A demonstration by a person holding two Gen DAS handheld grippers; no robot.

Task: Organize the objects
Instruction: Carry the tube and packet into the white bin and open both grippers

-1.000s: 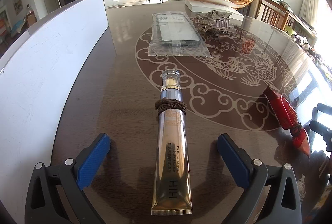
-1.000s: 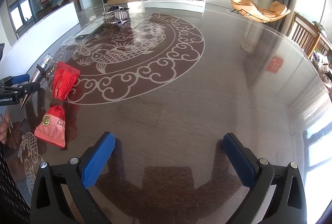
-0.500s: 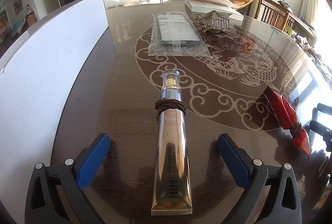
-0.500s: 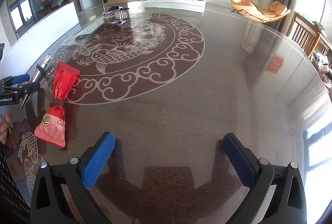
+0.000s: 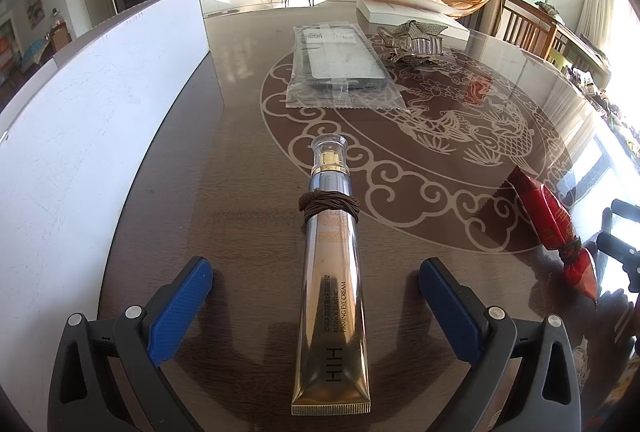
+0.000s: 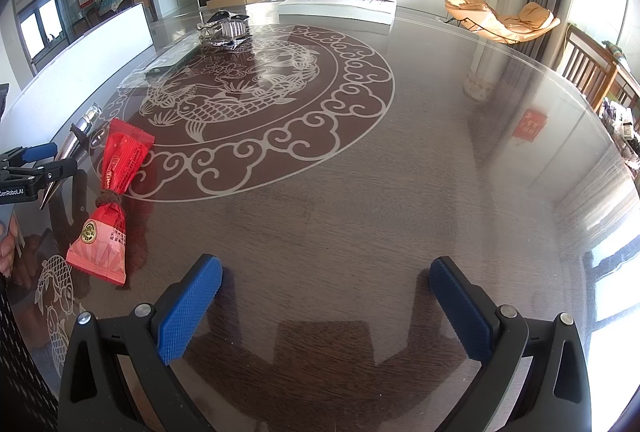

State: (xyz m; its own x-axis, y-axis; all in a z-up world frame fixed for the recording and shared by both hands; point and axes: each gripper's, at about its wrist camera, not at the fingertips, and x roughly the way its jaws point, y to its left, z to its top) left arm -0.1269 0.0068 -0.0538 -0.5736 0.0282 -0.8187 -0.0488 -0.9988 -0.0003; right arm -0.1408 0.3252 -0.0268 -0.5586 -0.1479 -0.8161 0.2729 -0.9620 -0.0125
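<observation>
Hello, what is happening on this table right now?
A person holds two grippers over a dark glossy table. The left gripper has open jaws on either side of a gold eye-cream tube wrapped with a brown hair tie, not gripping it. The right gripper is open over bare table, beside a red snack packet.

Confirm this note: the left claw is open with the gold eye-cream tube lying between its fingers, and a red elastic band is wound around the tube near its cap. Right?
Not quite. The band around the tube is brown, as the left wrist view shows. The left claw is open around the tube, as stated.
</observation>
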